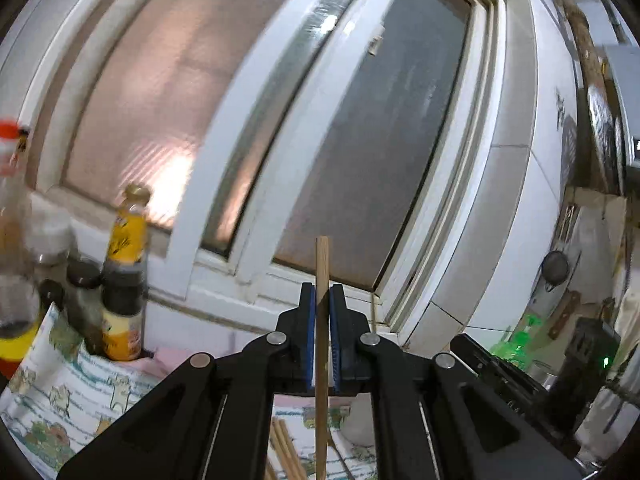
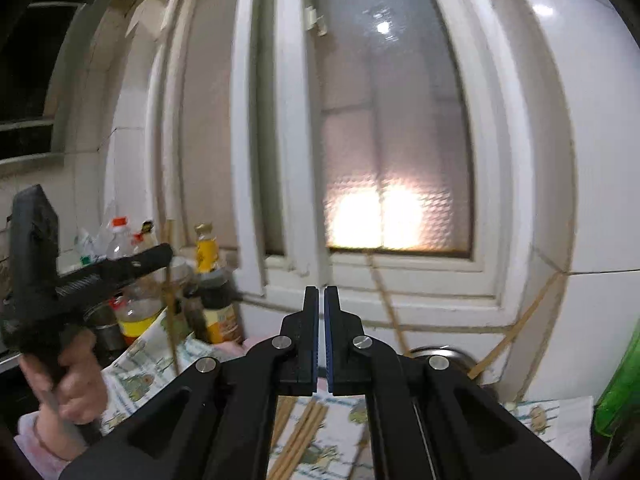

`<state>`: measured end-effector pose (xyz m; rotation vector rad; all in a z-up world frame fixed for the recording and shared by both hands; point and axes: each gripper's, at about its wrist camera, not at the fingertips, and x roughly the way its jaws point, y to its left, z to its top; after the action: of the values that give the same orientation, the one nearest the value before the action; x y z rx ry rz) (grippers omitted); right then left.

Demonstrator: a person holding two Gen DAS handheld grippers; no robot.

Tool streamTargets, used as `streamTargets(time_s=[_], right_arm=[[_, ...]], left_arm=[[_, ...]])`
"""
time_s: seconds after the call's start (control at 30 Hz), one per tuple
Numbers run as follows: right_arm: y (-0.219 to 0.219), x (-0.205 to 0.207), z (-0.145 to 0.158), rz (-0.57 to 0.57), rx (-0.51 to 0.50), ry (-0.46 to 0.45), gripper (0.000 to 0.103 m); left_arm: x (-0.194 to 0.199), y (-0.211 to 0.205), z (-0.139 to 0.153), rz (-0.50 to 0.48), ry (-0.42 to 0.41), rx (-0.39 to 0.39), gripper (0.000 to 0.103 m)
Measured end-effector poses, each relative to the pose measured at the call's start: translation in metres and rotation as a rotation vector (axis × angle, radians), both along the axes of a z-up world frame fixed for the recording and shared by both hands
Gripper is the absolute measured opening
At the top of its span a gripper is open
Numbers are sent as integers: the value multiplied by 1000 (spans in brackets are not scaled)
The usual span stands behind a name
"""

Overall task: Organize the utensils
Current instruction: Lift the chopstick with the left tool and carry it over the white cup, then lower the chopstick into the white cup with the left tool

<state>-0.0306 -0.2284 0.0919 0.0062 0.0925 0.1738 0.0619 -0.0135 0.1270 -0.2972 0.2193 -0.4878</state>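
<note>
We hold a single wooden chopstick (image 1: pixel 322 320) upright in the left gripper (image 1: pixel 322 300), its black jaws clenched on the slim, square-cut stick between ribbed blue pads (image 1: pixel 308 336); the blunt top rises above the fingertips and the shaft runs down past the bottom of the left wrist view. Our right gripper (image 2: pixel 321 300) has its jaws pressed together on nothing, only a hairline gap between the pads. Below both, more pale wooden chopsticks (image 2: pixel 308 432) lie loose on a cartoon-printed cloth (image 1: pixel 76 400) that covers the counter. To the left a cluster of glossy sauce bottles (image 1: pixel 124 280) (one with a gold cap and yellow label, another capped in red) stands against the wall, close beside the cloth's raised edge. Ahead, a white-framed window of frosted, ribbed glass (image 2: pixel 396 160) glows with a bright patch. In the right wrist view, a hand (image 2: pixel 76 376) grips the handle of the left gripper, the chopstick a blurred thin line before the bottles.
</note>
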Motion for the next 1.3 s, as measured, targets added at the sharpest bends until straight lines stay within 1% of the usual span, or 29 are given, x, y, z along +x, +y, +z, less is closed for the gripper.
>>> streamTargets(time_s=[0.07,0.13,0.17,0.2,0.23,0.27,0.4,0.43,0.5,0.57,0.63,0.67,0.77,0.83,0.87,0.93,1.0,1.13,1.2,1.3], right_arm=[[-11,0,2,-70,0,-24,3],[-17,0,4,-140,-23,-56,3],[-21,1,4,-138,-17,-53,3],[-26,3,5,-119,7,-38,3],[-31,5,5,-101,38,-20,3],[-37,8,6,-92,63,-5,3],[-52,16,3,-91,116,18,3],[-55,18,3,-73,128,22,3],[-59,20,1,-75,135,22,3],[-62,25,-1,-78,133,23,3],[-66,35,-5,-39,139,68,3],[-72,44,-8,-4,160,114,3],[-94,60,-16,-8,266,185,3],[-108,64,-16,2,322,221,3],[-112,65,-16,-1,331,239,3],[-118,63,-16,1,355,242,3],[-120,61,-14,-9,360,245,3],[-119,59,-15,-51,343,254,4],[-120,61,-17,-70,333,275,4],[-124,67,-21,-79,343,315,4]], left_arm=[[-1,-20,12,15,-13,42,6],[-5,-39,23,-31,-15,34,6],[-8,-49,29,-46,-34,43,6],[-10,-58,33,-34,-62,60,6],[-12,-68,37,-7,-98,71,6],[-11,-76,39,18,-114,68,6],[6,-105,47,-25,-84,22,6],[9,-113,48,-27,-85,25,6],[18,-127,47,-33,-102,37,6],[29,-139,40,-13,-93,57,6],[47,-146,33,-2,-61,49,6],[54,-148,32,-4,-45,37,6],[66,-143,38,-25,-18,-36,6],[67,-141,41,-12,-27,-55,6],[67,-144,42,9,-40,-40,6],[69,-153,38,49,-58,6,6],[73,-159,28,62,-52,36,6],[76,-167,1,28,-17,88,6],[75,-173,-11,14,-29,101,6],[76,-177,-29,-16,26,187,6]])
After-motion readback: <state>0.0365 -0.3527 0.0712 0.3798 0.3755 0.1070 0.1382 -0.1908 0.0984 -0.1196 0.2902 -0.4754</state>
